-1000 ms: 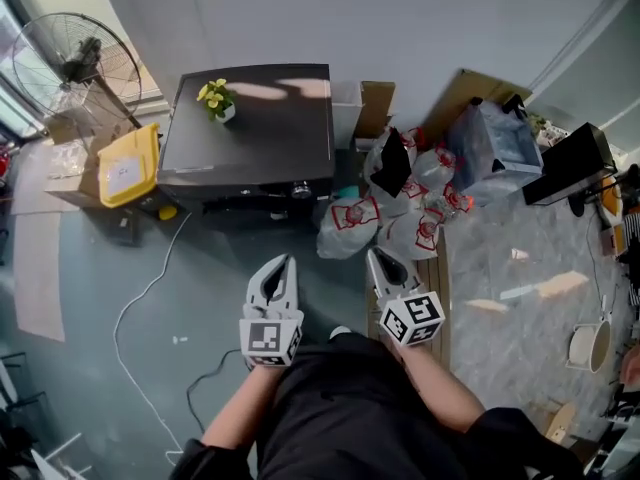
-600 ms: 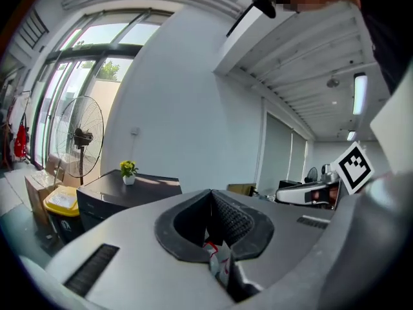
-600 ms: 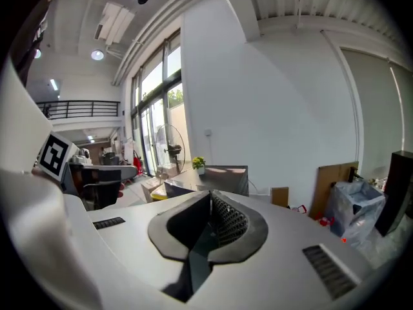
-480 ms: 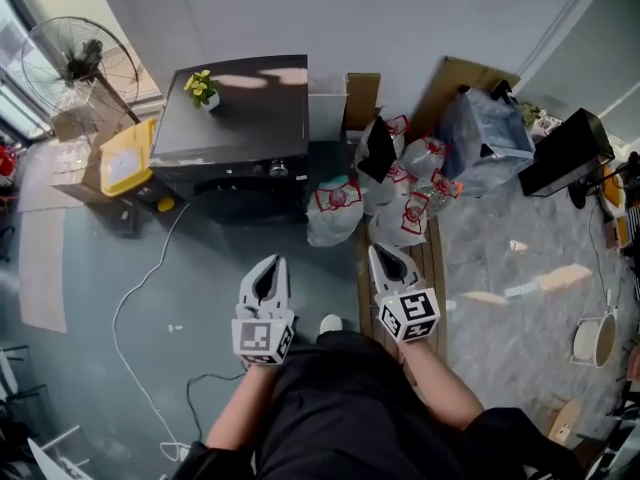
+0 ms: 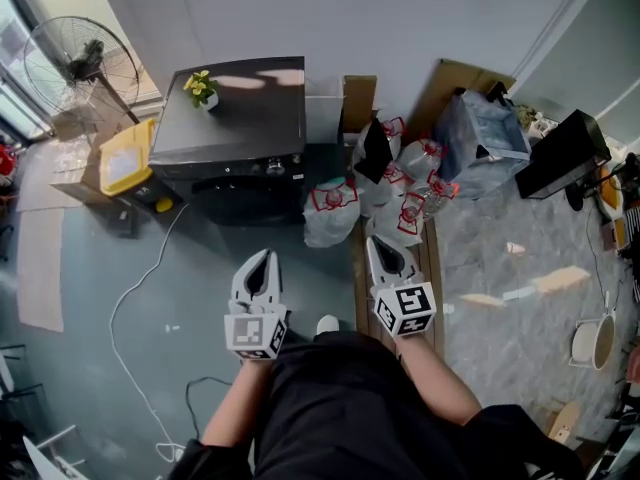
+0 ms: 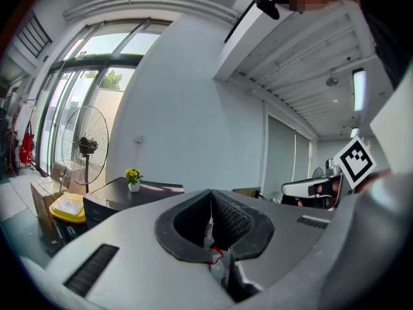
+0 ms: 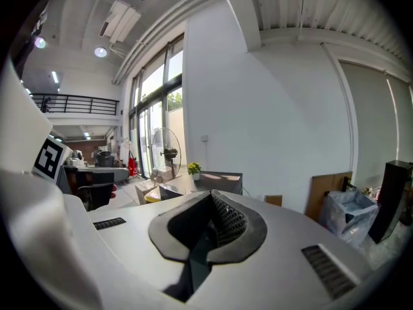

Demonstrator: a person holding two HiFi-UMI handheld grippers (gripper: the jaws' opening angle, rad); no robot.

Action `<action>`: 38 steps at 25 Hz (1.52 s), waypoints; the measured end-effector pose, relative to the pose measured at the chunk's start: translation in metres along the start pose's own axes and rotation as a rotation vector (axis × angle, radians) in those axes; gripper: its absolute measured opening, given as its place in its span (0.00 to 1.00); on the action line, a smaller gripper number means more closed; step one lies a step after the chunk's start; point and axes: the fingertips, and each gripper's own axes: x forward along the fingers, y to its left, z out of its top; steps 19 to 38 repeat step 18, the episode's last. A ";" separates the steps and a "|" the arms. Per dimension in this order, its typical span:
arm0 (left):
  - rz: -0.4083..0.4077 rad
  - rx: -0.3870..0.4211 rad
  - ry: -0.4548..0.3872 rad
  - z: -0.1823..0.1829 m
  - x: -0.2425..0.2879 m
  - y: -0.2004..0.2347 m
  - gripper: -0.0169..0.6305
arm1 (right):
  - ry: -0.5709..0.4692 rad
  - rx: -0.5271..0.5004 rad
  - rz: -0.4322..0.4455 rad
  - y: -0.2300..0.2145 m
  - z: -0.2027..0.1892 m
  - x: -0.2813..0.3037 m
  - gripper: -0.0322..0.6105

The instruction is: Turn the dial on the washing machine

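Washing machine (image 5: 235, 118) on grey floor (image 5: 200, 260)

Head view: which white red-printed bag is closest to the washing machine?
The leftmost bag, beside the washing machine's front corner; the others pile further right.

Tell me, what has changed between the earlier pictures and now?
The washing machine has shifted a little left in the head view, with the whole scene. The right tool is closing its jaws fully, on nothing. The left tool stays shut and empty. Both remain short of the machine.
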 end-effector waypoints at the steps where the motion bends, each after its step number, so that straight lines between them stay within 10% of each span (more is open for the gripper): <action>1: 0.005 0.003 -0.001 0.000 0.000 0.002 0.03 | 0.004 -0.004 0.002 0.000 -0.001 0.001 0.05; 38: 0.013 0.009 -0.011 0.008 0.006 0.011 0.03 | 0.014 -0.042 0.041 0.013 0.000 0.015 0.05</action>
